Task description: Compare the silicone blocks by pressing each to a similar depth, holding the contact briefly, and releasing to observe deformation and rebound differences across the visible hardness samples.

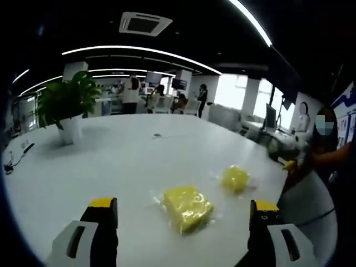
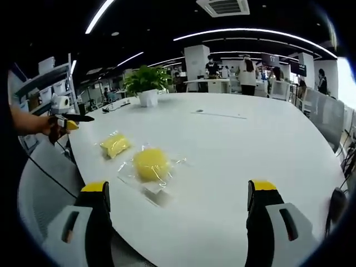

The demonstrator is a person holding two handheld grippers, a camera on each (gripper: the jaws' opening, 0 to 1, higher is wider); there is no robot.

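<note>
Two yellow silicone blocks in clear wrap lie on the white table [image 1: 139, 156]. In the left gripper view the squarish block [image 1: 188, 207] sits just ahead between my jaws, and the round block [image 1: 235, 179] lies beyond it to the right. My left gripper [image 1: 183, 204] is open and holds nothing. In the right gripper view the round block [image 2: 150, 164] is the nearer one, left of centre, with the squarish block [image 2: 115, 144] further left. My right gripper [image 2: 178, 188] is open above the table [image 2: 233, 144], touching neither block. Each gripper appears small in the other's view [image 1: 289, 164] [image 2: 67, 123].
A potted plant [image 1: 69, 105] [image 2: 147, 83] stands at the table's far side. A dark cable [image 1: 14, 161] lies near one edge. Grey chair backs [image 1: 311, 206] [image 2: 44, 183] stand by the near edge. People and desks fill the office behind.
</note>
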